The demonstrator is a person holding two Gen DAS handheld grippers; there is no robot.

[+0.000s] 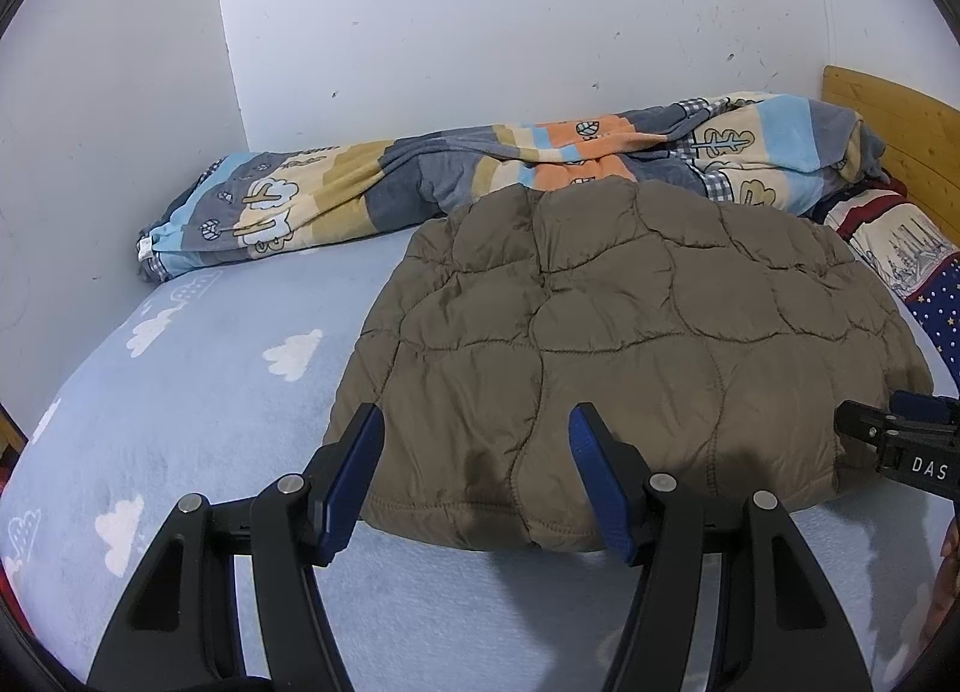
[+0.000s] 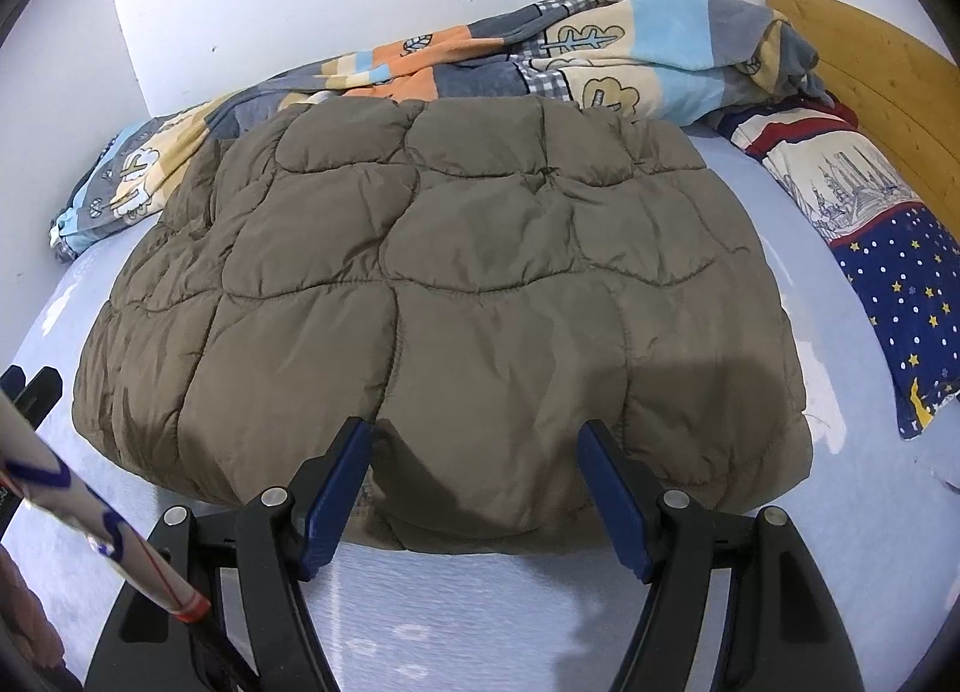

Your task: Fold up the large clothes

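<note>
Nearest in the left wrist view, the left gripper (image 1: 477,422) hangs with its two blue-padded fingers (image 1: 354,476) spread apart over the near hem of the quilted jacket (image 1: 600,344), nothing pinched between them; whether the pads brush the fabric cannot be told. In the right wrist view the right gripper (image 2: 477,434) has its fingers (image 2: 618,488) spread just as wide above the same hem, a little further toward the jacket's right side, and they close on nothing either. At the lower left of that view a white stick with blue and red markings (image 2: 96,524) slants across the frame (what it belongs to is unclear). The olive-brown jacket lies folded into a broad puffy rectangle in the middle of the bed, on a pale blue sheet with white clouds (image 1: 180,392). Beyond it, along the white wall (image 1: 480,2), a striped blanket printed with trees (image 1: 372,182) is bunched into a long roll. To the right sits a pillow with stars and a city print (image 2: 870,248), just before the wooden headboard (image 2: 870,62).
</note>
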